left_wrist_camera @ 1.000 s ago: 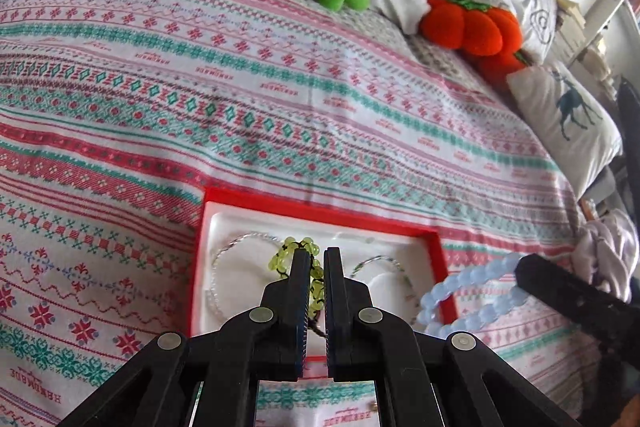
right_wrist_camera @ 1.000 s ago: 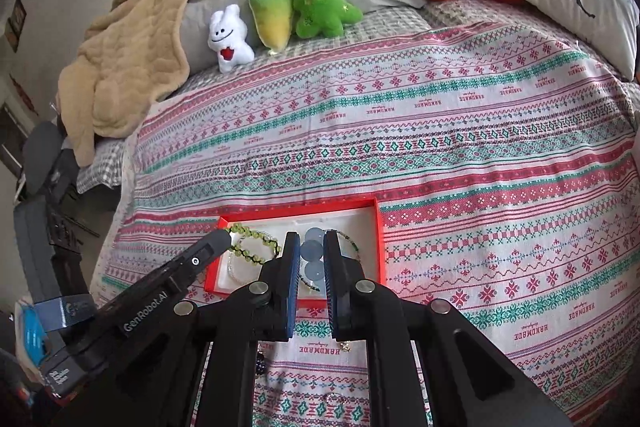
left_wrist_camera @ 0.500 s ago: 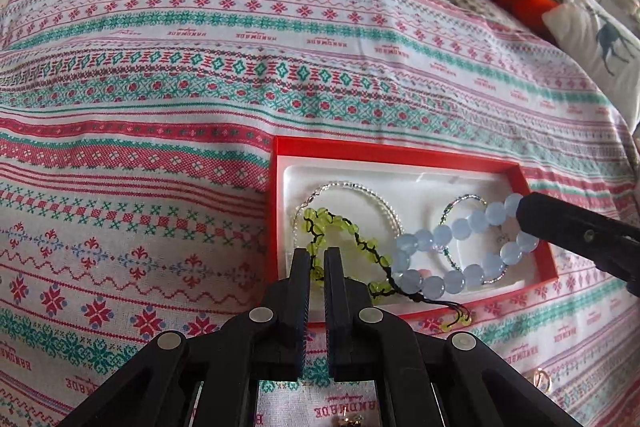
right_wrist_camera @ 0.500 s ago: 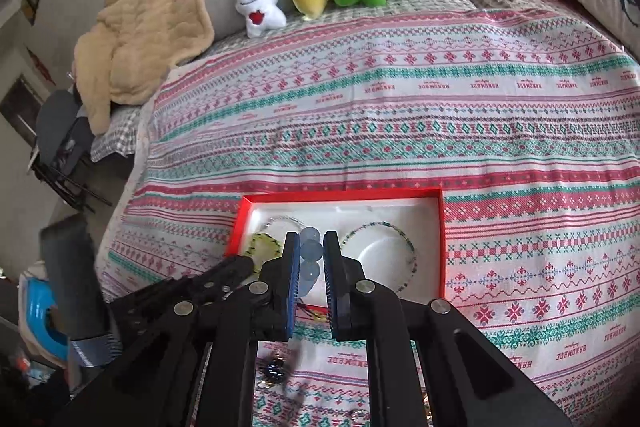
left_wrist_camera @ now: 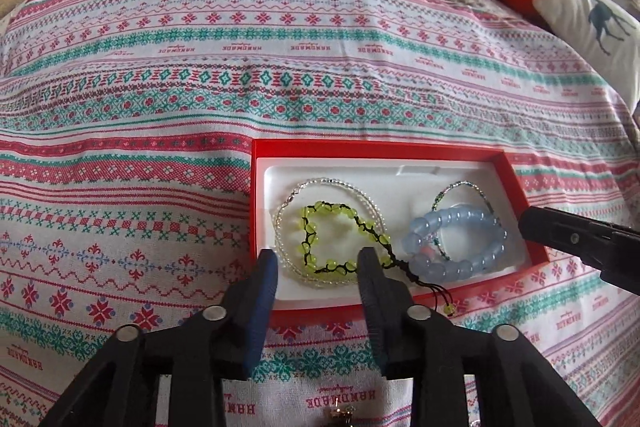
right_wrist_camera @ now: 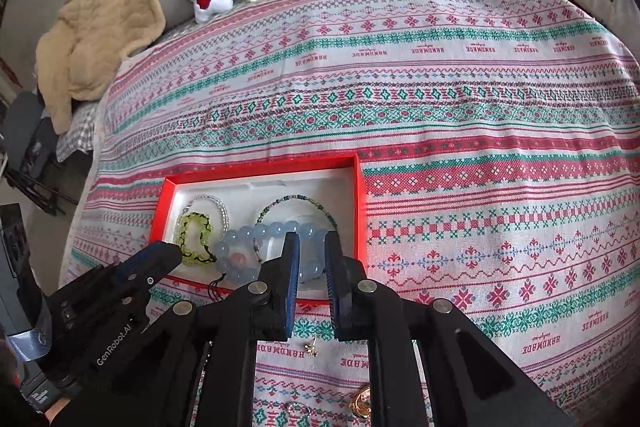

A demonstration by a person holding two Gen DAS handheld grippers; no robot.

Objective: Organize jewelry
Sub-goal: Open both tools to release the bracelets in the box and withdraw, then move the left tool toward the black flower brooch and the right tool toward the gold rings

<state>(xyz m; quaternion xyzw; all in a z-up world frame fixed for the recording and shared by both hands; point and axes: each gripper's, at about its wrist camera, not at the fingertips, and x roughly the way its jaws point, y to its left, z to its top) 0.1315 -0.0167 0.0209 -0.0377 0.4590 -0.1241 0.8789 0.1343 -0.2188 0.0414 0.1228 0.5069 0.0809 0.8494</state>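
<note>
Above the near edge of the red box (left_wrist_camera: 516, 171), the left tool (left_wrist_camera: 318, 259) stands wide open and holds nothing; half a second ago it was closed. Its fingers straddle the green bracelet (left_wrist_camera: 340, 241), which lies inside the clear bead bracelet (left_wrist_camera: 288, 211) in the box on the bed. To the right, the right tool (right_wrist_camera: 312, 247) is narrowly open and empty, where before it gripped the blue bracelet (left_wrist_camera: 452, 243). That bracelet now rests in the box, partly covering a thin beaded bracelet (left_wrist_camera: 460, 187). Small gold pieces (right_wrist_camera: 360, 403) on the bedspread (right_wrist_camera: 480, 107) are hard to make out.
</note>
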